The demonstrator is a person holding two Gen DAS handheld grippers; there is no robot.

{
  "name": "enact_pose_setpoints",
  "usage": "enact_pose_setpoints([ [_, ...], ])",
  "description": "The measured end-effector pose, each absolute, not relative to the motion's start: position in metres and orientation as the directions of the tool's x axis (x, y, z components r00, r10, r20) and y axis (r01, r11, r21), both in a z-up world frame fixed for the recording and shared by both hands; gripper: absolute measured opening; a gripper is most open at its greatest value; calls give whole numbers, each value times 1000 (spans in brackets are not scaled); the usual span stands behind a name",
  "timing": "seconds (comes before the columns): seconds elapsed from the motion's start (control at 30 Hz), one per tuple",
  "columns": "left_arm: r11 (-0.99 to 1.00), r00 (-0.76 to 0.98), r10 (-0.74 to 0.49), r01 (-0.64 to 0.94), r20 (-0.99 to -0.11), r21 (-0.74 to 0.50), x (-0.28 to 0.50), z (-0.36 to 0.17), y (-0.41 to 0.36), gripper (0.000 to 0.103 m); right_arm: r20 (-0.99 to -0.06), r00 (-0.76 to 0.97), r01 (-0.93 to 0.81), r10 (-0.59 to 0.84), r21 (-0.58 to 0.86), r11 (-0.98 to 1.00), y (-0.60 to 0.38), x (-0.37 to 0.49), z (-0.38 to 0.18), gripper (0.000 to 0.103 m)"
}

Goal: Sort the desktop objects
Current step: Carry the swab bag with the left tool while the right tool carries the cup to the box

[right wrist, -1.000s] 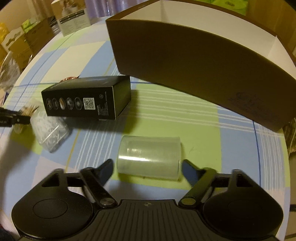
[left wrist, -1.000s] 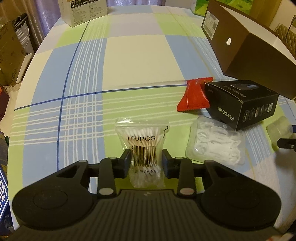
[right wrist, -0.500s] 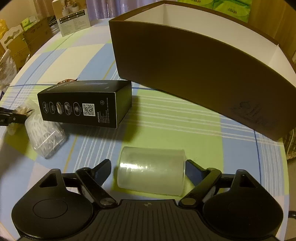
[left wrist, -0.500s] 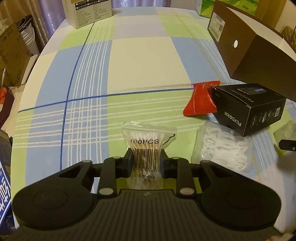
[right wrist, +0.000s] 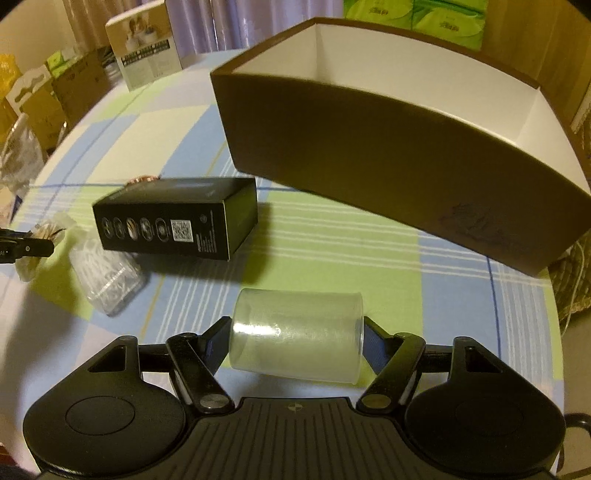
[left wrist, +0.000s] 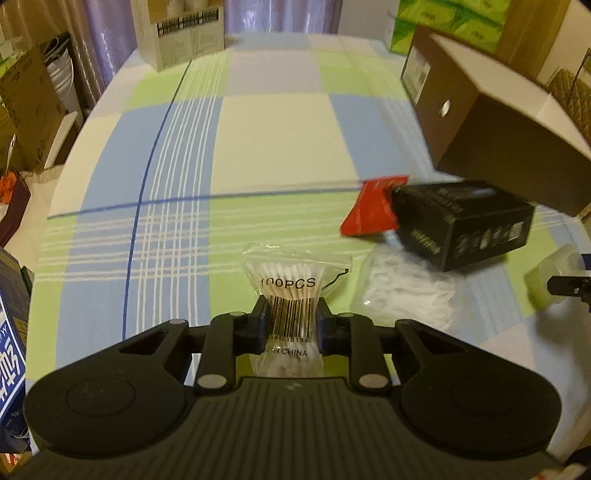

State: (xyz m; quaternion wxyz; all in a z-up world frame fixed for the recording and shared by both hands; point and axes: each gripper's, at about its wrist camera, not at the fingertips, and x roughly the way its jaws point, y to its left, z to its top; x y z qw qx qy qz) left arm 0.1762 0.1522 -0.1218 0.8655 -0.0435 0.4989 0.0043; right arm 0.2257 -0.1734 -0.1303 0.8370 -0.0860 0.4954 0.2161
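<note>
My left gripper (left wrist: 290, 314) is shut on a clear bag of cotton swabs (left wrist: 291, 284) marked "100PCS", pinched at its barcode and raised off the checked tablecloth. To its right lie a clear bag of white floss picks (left wrist: 402, 295), a red packet (left wrist: 371, 212) and a black box (left wrist: 465, 223). In the right wrist view my right gripper (right wrist: 296, 341) is shut on a frosted plastic cup (right wrist: 295, 345) lying sideways, its fingers against both ends. The open brown box (right wrist: 388, 162) with a white inside stands just beyond it.
The black box (right wrist: 177, 221) and floss pick bag (right wrist: 107, 273) sit left of the cup. A printed carton (left wrist: 183, 33) stands at the table's far edge, green tissue packs (left wrist: 450, 18) behind the brown box (left wrist: 491, 122). Cardboard boxes (left wrist: 26, 99) crowd the floor to the left.
The left gripper closed tighter on the swab bag and lifted it. The right gripper's fingers closed in from both sides onto the cup, and that view rose slightly.
</note>
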Motion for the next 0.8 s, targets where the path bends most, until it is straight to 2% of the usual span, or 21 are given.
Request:
enact_pose_setpoints([
  [0.43,991,637,-132,104,-759,-84,186,-45,92,20,-813,464,-435,351,136,890,-208,235,-72,69],
  [0.8,961,680,-246,264,-690,-83,232,-14,22,20,-766,535,-448,357,101,888,-242,264,-28,69],
])
